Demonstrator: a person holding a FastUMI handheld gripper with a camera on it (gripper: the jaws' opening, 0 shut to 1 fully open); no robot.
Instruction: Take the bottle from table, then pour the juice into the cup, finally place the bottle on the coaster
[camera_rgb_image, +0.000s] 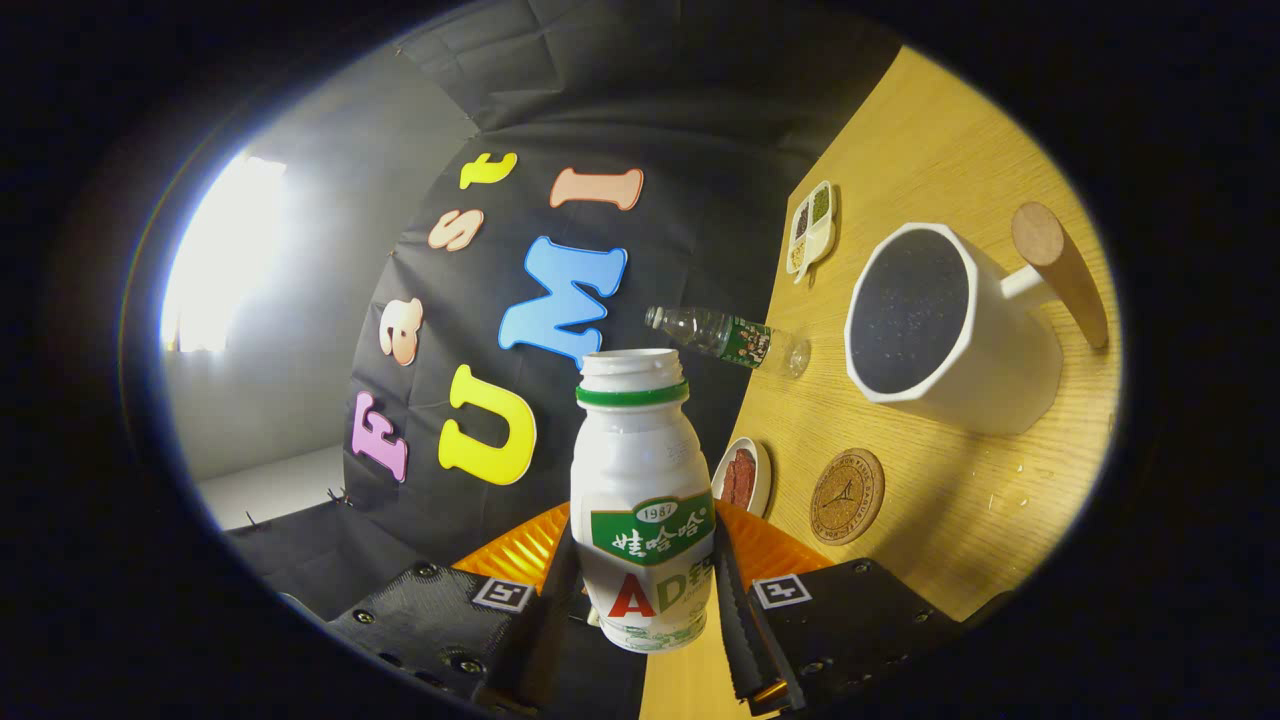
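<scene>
Fingers (648, 590) pinch the white plastic juice bottle with green neck ring (642, 490) from both sides — cap off, mouth open, held above the wooden surface (940, 140), which appears tilted. Beyond the bottle: white octagonal cup with wooden handle (950, 330), dark inside. Round brown coaster (847, 496) lies near the cup — bare. Clear plastic bottle (728, 338) and small dish (742, 476) stand nearby.

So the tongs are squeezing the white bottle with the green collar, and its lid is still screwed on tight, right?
Not quite. The tongs do squeeze the white plastic bottle with the green collar, one finger on each side, but it has no lid: the gripper view shows its mouth open at the top. The rest is right.
</scene>
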